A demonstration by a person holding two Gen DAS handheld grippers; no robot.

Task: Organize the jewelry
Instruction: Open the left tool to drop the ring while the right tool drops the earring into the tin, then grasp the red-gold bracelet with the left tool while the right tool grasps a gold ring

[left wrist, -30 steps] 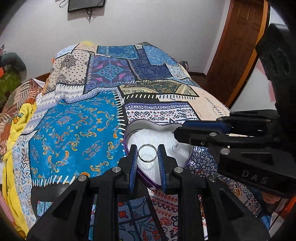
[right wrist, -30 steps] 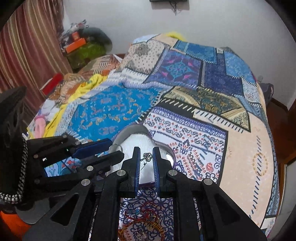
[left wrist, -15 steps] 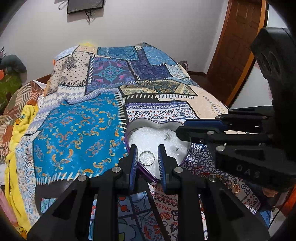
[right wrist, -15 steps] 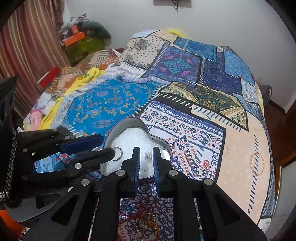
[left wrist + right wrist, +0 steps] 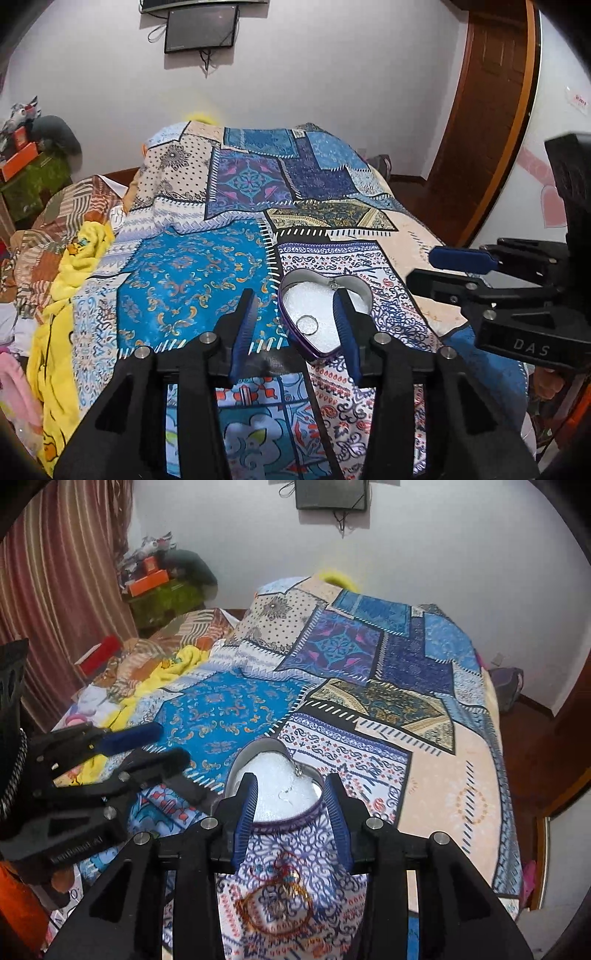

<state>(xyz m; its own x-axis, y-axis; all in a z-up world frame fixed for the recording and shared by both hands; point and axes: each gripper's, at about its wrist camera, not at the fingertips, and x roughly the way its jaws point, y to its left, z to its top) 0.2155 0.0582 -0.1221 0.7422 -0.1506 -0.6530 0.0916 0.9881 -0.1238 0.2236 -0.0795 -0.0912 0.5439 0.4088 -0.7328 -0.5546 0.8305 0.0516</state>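
**Both grippers empty, next pieces lie under my right jaws**

Nearest first: in my right wrist view the red-gold bracelet tangle (image 5: 281, 897) lies on the bedspread (image 5: 229, 709) behind and below the tips of my right gripper (image 5: 291, 812), back toward the gripper body. Its loop looks roughly round, so no clear long axis (small charms in it, too blurred to sort). My right jaws are spread wide, nothing between them. I judge this arm the nearer one to the tangle; it doesn't show in the left view at all.

Just ahead of the right tips sits the heart-shaped tin (image 5: 236, 771), white padding inside, its point toward me. A small hook earring (image 5: 286, 794) lies on the padding between the jaw lines and a silver charm (image 5: 298, 771) sits farther in, near the notch.

My left gripper (image 5: 295, 328) is also released, jaws wide, empty. The silver ring (image 5: 307, 325) lies flat in the tin (image 5: 364, 293) between the left jaws, nearer the right-hand finger, touching neither.

Next move as I read it: right gripper pulls back and drops onto the tangle, then carries forward into the tin. Risk: thin cord slipping the pads.

Far side: patchwork bedspread, wall-mounted screen (image 5: 201, 27).
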